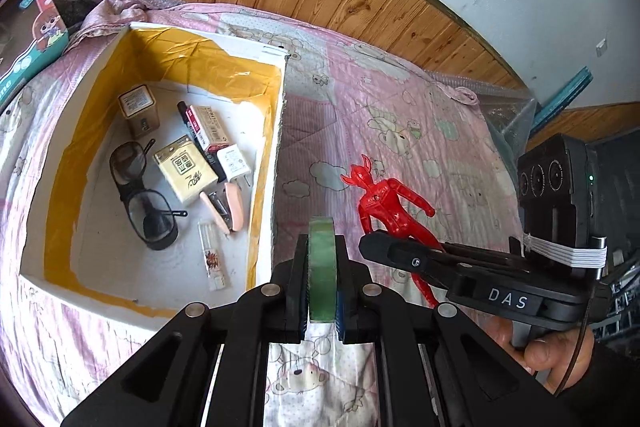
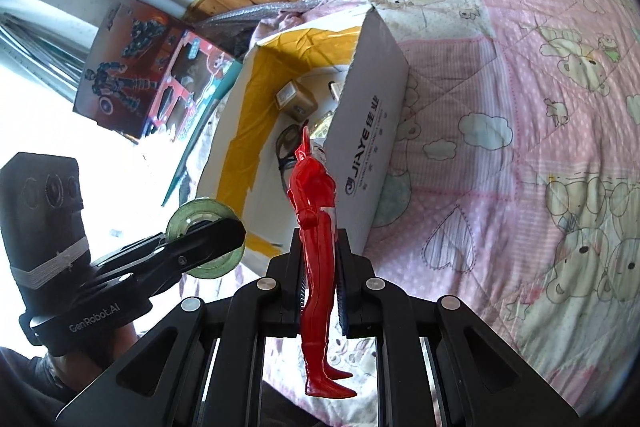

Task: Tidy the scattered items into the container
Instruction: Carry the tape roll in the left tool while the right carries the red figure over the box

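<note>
The left gripper (image 1: 321,291) is clamped on a green tape roll (image 1: 321,267), held on edge at the lower centre of the left wrist view, just right of the white box (image 1: 280,131). The right gripper (image 2: 320,287) is closed on a red toy figure (image 2: 316,227) (legs hanging below the fingers, horned head up), in front of the box's printed side at mid-frame. Inside the box, left of centre, lie glasses (image 1: 140,195), a tissue pack (image 1: 185,171) and a charger (image 1: 234,161). A pink quilt (image 1: 400,131) covers the bed.
</note>
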